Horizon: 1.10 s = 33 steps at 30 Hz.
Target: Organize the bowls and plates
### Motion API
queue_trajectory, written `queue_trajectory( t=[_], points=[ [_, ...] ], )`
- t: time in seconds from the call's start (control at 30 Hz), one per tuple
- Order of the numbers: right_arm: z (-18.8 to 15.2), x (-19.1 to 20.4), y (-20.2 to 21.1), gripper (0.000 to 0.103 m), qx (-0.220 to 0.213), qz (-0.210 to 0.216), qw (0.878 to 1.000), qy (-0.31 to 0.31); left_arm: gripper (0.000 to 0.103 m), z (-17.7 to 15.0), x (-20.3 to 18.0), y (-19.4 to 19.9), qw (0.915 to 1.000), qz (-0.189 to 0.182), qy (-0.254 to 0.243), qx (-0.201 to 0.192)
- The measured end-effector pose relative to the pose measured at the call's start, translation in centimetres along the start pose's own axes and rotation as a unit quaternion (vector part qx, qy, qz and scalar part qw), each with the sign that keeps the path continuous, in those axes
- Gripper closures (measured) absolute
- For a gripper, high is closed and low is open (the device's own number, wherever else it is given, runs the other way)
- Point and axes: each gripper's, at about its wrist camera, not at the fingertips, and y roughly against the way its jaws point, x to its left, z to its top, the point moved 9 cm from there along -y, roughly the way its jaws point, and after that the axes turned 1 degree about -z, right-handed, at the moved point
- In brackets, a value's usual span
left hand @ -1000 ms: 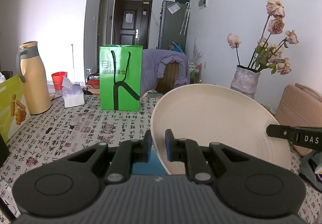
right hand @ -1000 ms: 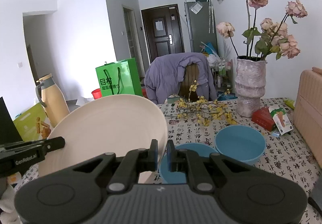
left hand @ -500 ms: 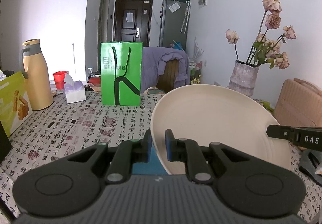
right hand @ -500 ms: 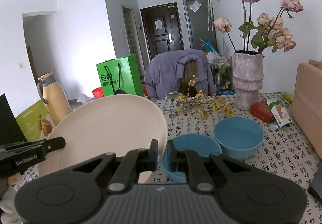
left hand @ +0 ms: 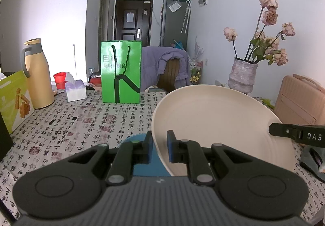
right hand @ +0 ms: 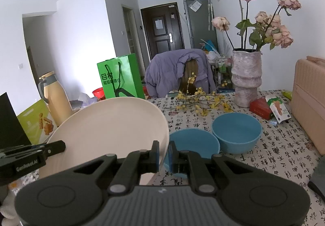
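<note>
Left hand-held gripper [left hand: 159, 149] and right hand-held gripper [right hand: 163, 155] both clamp opposite rims of large cream round plate [left hand: 213, 124]; two-sided grip keeps it steady above blue plastic bowls [right hand: 236, 134] on counter [left hand: 81, 124].

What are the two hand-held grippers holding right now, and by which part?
Both hold the cream plate by its rim: the left hand-held gripper pinches its left edge, the right hand-held gripper the opposite edge.

The right gripper [right hand: 163, 154] pinches the cream plate's [right hand: 105, 130] rim; the left gripper [right hand: 59, 145] holds its far edge, above two blue bowls [right hand: 236, 131].
</note>
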Motion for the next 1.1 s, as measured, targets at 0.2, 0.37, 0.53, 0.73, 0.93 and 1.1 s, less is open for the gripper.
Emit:
queue_trajectory(
  t=[0.2,0.37,0.53,0.73,0.93,1.1],
  points=[
    [-0.7,-0.4,0.6,0.094,0.0,0.002,1.0,-0.004,0.09,-0.6,-0.5,0.5,1.0,-0.002,-0.002,0.001],
    [-1.5,-0.6,1.0,0.094,0.003,0.002,1.0,-0.005,0.089,-1.3,-0.8,0.5,1.0,-0.001,-0.006,0.007],
    [-2.1,-0.6,1.0,0.094,0.008,0.002,1.0,-0.006,0.089,-2.1,-0.9,0.5,0.9999,-0.002,-0.005,0.011],
    [-2.9,-0.8,1.2,0.094,0.01,-0.001,1.0,-0.006,0.089,-2.9,-0.9,0.7,0.9999,-0.006,-0.004,0.014],
    [-3.7,-1.0,1.3,0.094,0.014,-0.004,1.0,-0.009,0.089,-4.0,-1.1,1.0,0.9998,-0.011,-0.006,0.018],
    [-4.5,-1.1,1.4,0.094,0.018,-0.005,1.0,-0.012,0.089,-4.8,-1.2,1.2,0.9997,-0.013,-0.007,0.02]
  ],
)
